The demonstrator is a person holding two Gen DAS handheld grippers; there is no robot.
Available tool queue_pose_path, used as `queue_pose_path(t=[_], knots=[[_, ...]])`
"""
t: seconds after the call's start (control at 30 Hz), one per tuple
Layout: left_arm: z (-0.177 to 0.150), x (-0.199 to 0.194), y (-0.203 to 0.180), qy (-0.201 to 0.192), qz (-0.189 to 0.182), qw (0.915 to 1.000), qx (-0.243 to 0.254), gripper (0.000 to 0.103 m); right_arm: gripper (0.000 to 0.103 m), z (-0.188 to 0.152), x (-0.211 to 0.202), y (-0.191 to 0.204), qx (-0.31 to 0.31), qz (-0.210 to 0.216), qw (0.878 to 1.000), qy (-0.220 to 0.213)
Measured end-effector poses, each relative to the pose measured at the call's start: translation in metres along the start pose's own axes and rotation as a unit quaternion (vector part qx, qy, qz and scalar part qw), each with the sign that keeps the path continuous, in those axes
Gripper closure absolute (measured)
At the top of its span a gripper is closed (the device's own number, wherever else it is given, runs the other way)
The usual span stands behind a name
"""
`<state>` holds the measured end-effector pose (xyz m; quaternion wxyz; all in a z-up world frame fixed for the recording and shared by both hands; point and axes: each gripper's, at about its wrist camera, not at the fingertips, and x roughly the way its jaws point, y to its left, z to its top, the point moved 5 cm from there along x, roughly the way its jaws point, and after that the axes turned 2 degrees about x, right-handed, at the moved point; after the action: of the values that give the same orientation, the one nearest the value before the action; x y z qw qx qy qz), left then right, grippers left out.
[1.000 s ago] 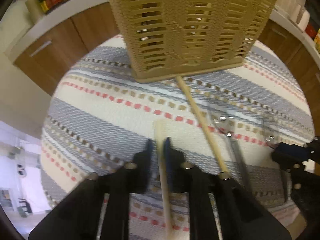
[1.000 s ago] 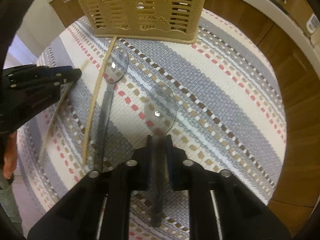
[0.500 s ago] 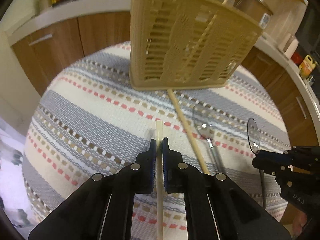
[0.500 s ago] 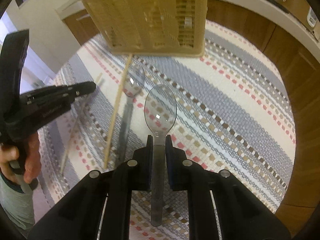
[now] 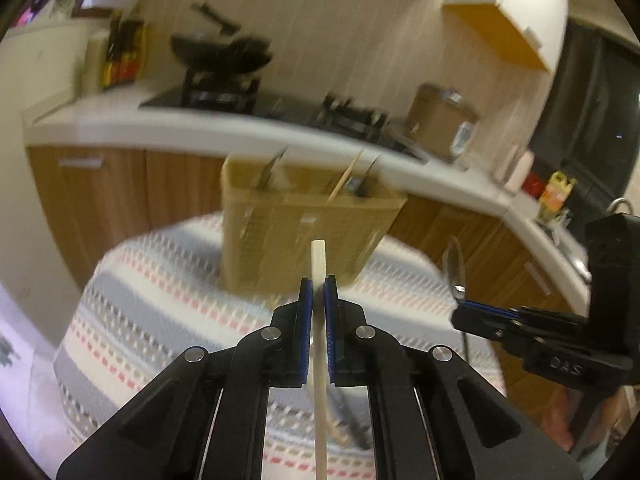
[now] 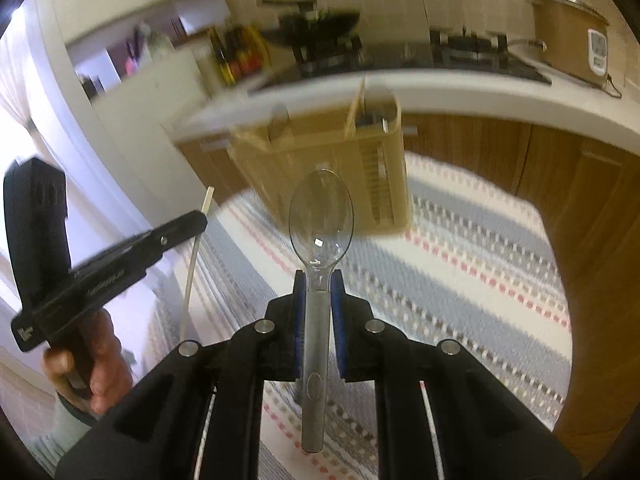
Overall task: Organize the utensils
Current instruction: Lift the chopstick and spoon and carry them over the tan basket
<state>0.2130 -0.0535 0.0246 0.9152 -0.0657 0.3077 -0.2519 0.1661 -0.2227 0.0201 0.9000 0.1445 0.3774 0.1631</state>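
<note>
I've got the left gripper (image 5: 319,292) clamped on a chopstick (image 5: 319,264), right gripper (image 6: 319,286) on a clear spoon (image 6: 320,216); caddy (image 5: 304,232) part-filled, both drops pending.

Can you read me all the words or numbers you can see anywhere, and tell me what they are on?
"DAS": embossed on the side of the right claw, seen from the left wrist camera.
Raised lettering on the side of the left claw: too blurred to read.
Panel on the brown cooker: too small to read.
Bottle labels on the counter: blurred, unreadable.
The spoon and basket show no words.
</note>
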Motion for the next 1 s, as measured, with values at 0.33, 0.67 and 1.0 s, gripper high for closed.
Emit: queue_pose_path(t=[0.33,0.67,1.0], knots=[[0.101,-0.029,-0.024,-0.174,-0.029,0.9842,-0.002,0.099,0.093,0.084,-0.026,0.004,-0.011,0.001,0.989,-0.144],[0.159,0.022,-0.031,-0.277,0.016,0.9607,-0.004,0.099,0.093,0.156,0.02,-0.03,0.001,-0.042,0.974,-0.223],[0.164,0.069,-0.001,-0.318,0.075,0.9435,-0.057,0.099,0.093,0.162,0.064,-0.05,-0.011,-0.069,0.968,-0.242]])
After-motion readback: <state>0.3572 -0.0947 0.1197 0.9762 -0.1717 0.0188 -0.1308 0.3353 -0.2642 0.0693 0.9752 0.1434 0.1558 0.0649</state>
